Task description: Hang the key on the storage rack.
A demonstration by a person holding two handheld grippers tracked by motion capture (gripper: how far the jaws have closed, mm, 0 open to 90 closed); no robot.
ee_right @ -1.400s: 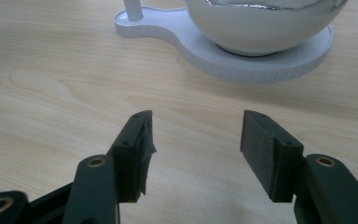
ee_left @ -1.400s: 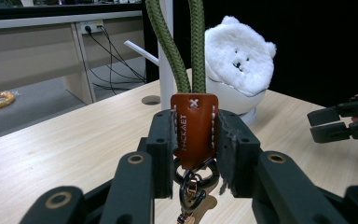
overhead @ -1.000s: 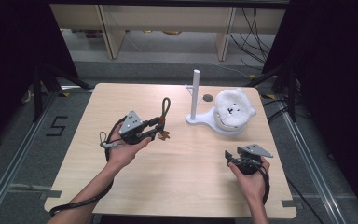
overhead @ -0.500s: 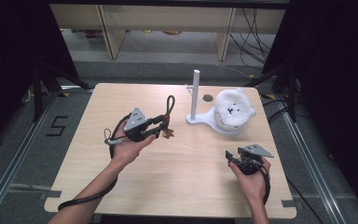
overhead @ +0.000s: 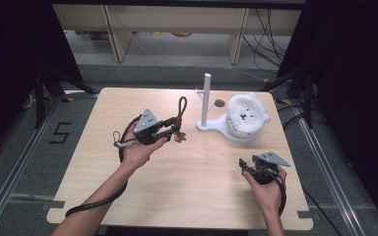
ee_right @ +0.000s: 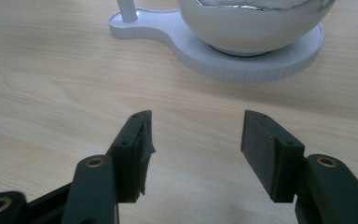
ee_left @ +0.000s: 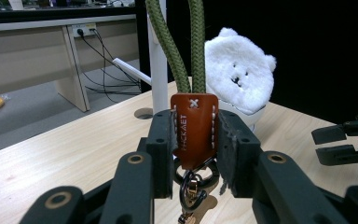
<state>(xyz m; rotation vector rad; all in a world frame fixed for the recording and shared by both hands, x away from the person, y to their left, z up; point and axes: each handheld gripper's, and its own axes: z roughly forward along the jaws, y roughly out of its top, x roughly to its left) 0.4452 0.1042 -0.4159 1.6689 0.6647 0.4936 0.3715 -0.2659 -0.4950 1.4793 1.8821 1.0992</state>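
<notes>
The keychain strap (ee_left: 194, 126), clamped in the left gripper (overhead: 170, 129), has moved slightly toward the white stand (overhead: 207, 101); right gripper (ee_right: 196, 154) stays wide apart.

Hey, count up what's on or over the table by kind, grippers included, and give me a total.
Grippers: 2, the left gripper shut on the keychain and the right gripper open.
Keychains: 1, a green cord keychain with a brown leather tab.
White stands: 1, the stand with an upright post.
Plush toys: 1, a white plush bear sitting in the stand's bowl.
Total: 5
</notes>
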